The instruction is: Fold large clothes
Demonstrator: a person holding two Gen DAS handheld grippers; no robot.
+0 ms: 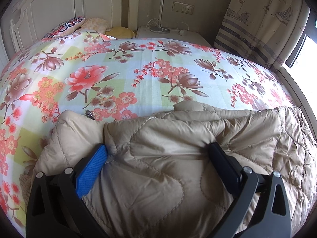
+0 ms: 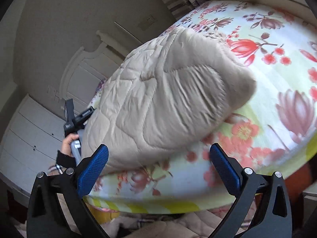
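Note:
A beige quilted jacket [image 1: 168, 148] lies folded on the floral bedsheet [image 1: 122, 69] near the bed's front edge. My left gripper [image 1: 157, 152] is open, its fingers spread wide with a thick bulge of the jacket between them; the fingertips [image 1: 215, 148] press into the fabric. In the right wrist view the same jacket [image 2: 158, 91] bulges up, blurred at its right end. My right gripper [image 2: 158, 150] is open and holds nothing, hovering by the bed edge just short of the jacket. A hand holding the left gripper [image 2: 74, 119] shows at the jacket's far left side.
Pillows [image 1: 67, 26] and a white headboard [image 1: 49, 6] stand at the bed's head, with a nightstand [image 1: 170, 34] and cables beside them. A curtain [image 1: 263, 21] and window lie to the right. White drawers [image 2: 33, 130] stand past the bed. More beige fabric [image 2: 198, 224] lies below the bed edge.

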